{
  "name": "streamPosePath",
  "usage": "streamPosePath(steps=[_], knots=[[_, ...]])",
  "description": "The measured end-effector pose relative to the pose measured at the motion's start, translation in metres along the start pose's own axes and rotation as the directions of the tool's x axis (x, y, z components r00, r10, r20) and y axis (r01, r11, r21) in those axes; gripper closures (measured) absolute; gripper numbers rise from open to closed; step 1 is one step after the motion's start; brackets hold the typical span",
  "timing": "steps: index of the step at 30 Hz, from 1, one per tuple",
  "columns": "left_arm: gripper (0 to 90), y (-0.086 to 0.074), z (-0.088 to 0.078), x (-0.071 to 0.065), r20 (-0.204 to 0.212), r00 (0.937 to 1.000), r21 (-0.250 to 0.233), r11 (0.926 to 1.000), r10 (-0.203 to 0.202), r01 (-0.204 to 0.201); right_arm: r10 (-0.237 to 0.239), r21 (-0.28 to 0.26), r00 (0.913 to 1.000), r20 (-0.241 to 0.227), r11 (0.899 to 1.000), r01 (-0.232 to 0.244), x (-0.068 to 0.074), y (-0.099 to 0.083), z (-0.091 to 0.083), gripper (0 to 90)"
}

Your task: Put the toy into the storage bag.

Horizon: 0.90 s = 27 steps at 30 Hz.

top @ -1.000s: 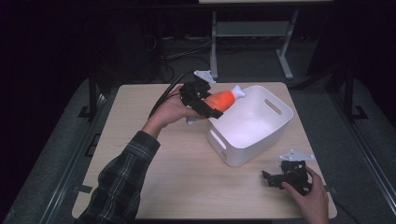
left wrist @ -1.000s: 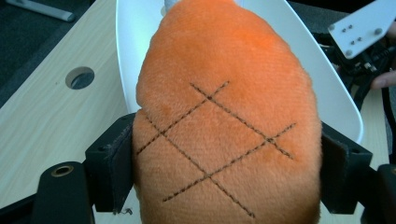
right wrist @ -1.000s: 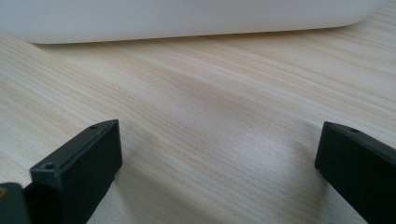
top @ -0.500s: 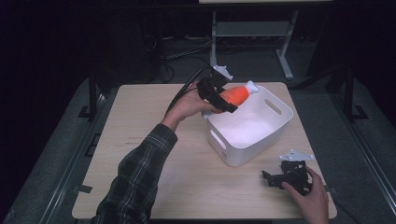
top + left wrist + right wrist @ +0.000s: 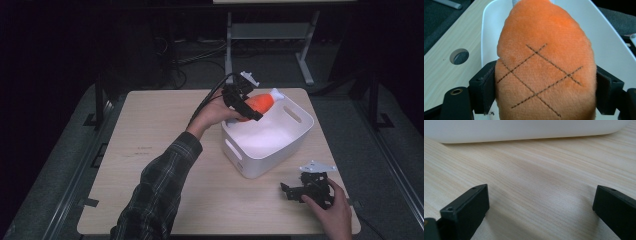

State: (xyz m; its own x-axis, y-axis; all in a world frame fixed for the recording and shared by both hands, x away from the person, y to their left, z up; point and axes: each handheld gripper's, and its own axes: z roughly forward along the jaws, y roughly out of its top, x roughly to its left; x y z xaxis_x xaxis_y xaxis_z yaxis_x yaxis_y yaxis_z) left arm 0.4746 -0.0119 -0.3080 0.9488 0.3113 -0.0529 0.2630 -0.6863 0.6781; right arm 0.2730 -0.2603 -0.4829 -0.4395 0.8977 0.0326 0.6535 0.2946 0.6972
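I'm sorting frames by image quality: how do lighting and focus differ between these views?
High view: dark surroundings, the lit table and white bin stand out. Left gripper view: bright, the orange plush toy sharp down to its stitching. Right gripper view: the wood grain mid-frame is crisp, the near jaws and the bin's wall slightly soft.

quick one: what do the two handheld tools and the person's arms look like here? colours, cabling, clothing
Both tools are black. The left tool trails black cables and carries a grey three-cornered plate; the right tool carries one too. Each has two blocky black jaws with small screw holes, seen in the gripper views. The left arm wears a dark plaid sleeve; the right hand shows no sleeve.
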Motion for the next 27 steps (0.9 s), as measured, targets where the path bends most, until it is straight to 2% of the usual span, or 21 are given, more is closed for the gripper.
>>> streamPosePath(steps=[6,19,26,27], knots=[[18.8,-0.003,0.011,0.0,-0.01,0.9999,0.032,0.9995,-0.004,0.004,0.0,0.0,1.0,0.0,1.0,0.0,0.0,0.0,0.0,0.2],[15.2,-0.006,0.016,0.0,-0.016,0.9998,0.067,0.9977,-0.013,0.014,0.002,0.0,1.0,0.0,1.0,-0.002,0.0,0.0,0.0,0.1],[13.6,-0.006,0.012,0.002,-0.028,0.9996,0.055,0.9985,-0.003,0.005,0.002,0.0,1.0,0.0,1.0,-0.002,0.0,0.0,0.0,0.2],[13.6,-0.007,0.011,0.001,-0.028,0.9995,0.052,0.9986,-0.012,0.013,0.002,0.0,1.0,0.0,1.0,-0.002,0.0,0.0,0.0,0.2]])
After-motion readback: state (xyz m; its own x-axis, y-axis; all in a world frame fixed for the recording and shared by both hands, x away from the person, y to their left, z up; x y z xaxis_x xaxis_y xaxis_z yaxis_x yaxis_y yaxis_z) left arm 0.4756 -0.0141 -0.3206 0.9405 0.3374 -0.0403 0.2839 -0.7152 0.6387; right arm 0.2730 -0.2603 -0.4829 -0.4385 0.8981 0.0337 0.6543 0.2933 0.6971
